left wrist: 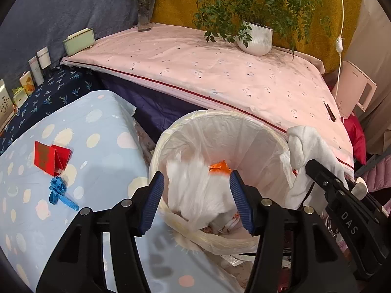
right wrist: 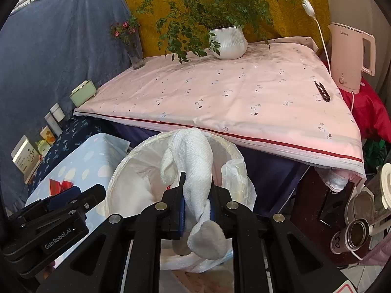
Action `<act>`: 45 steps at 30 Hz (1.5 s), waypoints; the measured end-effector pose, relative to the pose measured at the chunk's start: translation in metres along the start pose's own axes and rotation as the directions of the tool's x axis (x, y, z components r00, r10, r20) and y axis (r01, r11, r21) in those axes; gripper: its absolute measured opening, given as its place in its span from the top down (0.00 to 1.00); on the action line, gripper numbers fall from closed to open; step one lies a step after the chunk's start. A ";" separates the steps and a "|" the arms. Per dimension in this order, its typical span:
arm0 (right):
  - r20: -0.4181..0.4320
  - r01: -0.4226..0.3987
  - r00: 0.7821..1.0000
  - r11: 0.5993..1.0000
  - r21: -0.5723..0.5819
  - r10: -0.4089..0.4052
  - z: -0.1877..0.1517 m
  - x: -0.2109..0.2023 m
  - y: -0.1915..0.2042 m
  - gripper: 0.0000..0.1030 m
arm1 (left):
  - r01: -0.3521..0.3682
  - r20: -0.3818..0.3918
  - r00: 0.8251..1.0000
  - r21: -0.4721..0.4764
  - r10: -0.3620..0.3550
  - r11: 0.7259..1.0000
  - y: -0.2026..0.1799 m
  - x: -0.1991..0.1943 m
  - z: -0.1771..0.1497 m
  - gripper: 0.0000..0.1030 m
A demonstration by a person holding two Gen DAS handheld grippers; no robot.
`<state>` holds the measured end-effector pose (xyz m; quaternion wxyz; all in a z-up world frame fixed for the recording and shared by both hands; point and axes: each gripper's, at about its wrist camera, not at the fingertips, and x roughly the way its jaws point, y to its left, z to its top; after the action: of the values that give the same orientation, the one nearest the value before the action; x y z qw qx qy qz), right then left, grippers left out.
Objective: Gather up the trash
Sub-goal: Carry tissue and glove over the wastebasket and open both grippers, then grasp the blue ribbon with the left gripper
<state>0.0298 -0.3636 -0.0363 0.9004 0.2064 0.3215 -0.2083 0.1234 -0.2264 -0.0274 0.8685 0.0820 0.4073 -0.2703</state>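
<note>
The pink-covered desk (right wrist: 232,97) stretches far beyond both pairs of fingers, carrying a white plant pot (right wrist: 228,42) and a glass flower vase (right wrist: 135,56) at its back edge. A lower desk under a pale blue spotted cloth (left wrist: 73,171) lies to the left of the left gripper's fingers. Between the two, directly ahead of and below the fingers, stands the trash bin (left wrist: 266,144) lined with a white plastic bag, with blurred white trash and an orange scrap (left wrist: 220,167) inside.

The right gripper (right wrist: 196,204) has its fingers narrowed around a white knitted cloth (right wrist: 193,161), which rises above the fingertips and hangs down behind them, over the near side of the bin's mouth. The left gripper (left wrist: 196,190) holds its blue-padded fingers (left wrist: 154,200) wide apart over the bin's near rim, gripping nothing.

On the blue cloth, well left of the left fingers, lie a folded red paper (left wrist: 51,157) and, just nearer, a blue ribbon (left wrist: 61,193).
</note>
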 end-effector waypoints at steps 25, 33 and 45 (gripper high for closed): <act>0.005 -0.039 0.999 0.995 -0.091 0.039 0.001 0.014 0.059 0.50 | -0.122 -0.009 0.993 -0.105 0.121 0.987 0.065 -0.004 -0.014 0.44; -0.015 -0.065 0.998 0.990 -0.128 0.063 -0.012 0.006 0.082 0.50 | -0.138 -0.006 0.990 -0.134 0.138 0.981 0.083 -0.017 -0.022 0.41; -0.065 -0.114 0.992 0.978 -0.176 0.103 -0.036 0.000 0.119 0.47 | -0.177 -0.017 0.984 -0.206 0.177 0.962 0.121 -0.028 -0.039 0.39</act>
<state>0.0722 -0.2467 -0.0332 0.9160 0.1475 0.3522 -0.1232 0.1476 -0.0989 -0.0410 0.8933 0.0273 0.4235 -0.1479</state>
